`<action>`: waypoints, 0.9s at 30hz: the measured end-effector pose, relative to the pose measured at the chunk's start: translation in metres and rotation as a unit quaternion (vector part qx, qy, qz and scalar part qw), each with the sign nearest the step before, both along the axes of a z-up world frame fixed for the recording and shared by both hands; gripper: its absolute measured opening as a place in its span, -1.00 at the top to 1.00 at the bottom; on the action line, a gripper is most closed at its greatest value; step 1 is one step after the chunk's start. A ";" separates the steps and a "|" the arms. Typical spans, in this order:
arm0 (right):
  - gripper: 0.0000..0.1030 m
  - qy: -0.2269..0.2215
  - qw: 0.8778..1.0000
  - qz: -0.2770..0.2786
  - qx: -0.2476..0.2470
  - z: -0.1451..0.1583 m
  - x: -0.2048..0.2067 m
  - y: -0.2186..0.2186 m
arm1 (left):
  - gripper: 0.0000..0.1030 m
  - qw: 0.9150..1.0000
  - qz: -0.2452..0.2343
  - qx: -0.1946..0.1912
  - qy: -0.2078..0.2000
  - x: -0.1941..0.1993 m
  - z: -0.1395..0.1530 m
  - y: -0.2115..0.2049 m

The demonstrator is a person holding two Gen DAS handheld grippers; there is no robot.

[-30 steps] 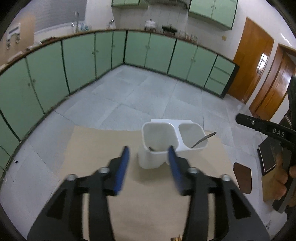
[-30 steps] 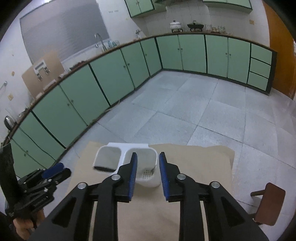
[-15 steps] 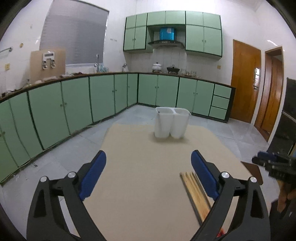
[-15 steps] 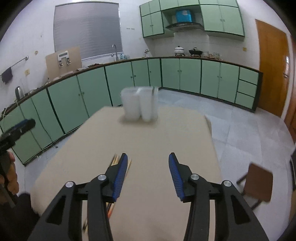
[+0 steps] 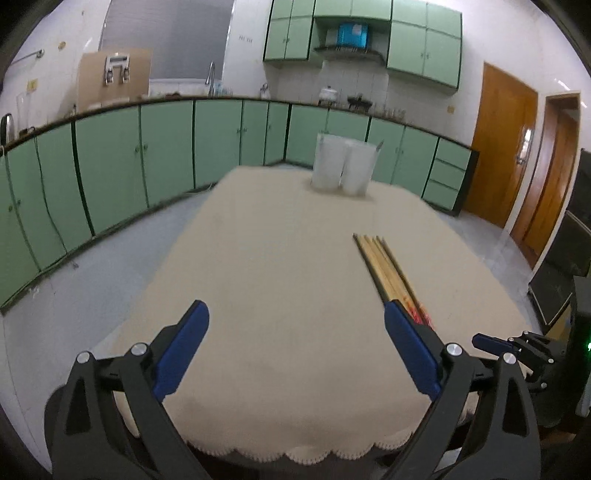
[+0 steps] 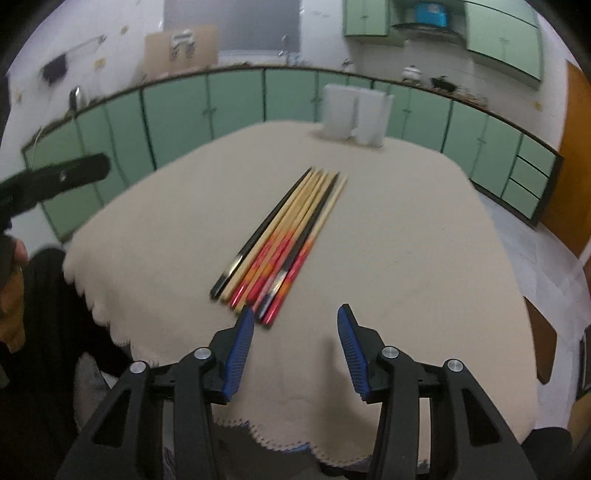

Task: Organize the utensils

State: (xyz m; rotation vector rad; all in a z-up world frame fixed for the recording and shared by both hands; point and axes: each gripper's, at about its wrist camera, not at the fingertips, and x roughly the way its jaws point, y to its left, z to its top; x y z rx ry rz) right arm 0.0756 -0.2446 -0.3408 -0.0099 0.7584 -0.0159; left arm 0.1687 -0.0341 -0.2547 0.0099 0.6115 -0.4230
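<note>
Left gripper spread wide, nothing in it. Chopsticks bundled mid-tablecloth, long axis toward the far white two-cup holder, red-orange and black ends nearest. Utensil handle poking from its right cup. Right gripper apart, just short of the bundle.

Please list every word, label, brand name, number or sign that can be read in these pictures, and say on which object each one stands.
No text can be read in either view.
Cardboard box on the counter: a printed picture, no legible words.
Blue box above the stove: any print is too blurred.
Wall stickers: too small to read.
Chopsticks, white holder, left claw and right claw: no lettering visible.
</note>
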 end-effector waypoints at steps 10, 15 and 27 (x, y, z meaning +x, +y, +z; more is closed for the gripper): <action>0.11 0.008 0.996 -0.085 0.030 -0.009 0.001 -0.045 | -0.81 0.999 -0.032 0.019 0.004 -0.009 -0.026 -0.018; 0.10 -0.015 0.994 -0.098 0.044 0.001 -0.007 -0.063 | -0.81 0.994 -0.089 0.054 0.032 -0.015 -0.054 -0.054; 0.08 -0.012 0.992 -0.107 0.063 -0.004 -0.002 -0.078 | -0.64 0.987 -0.095 0.112 0.063 -0.004 -0.081 -0.084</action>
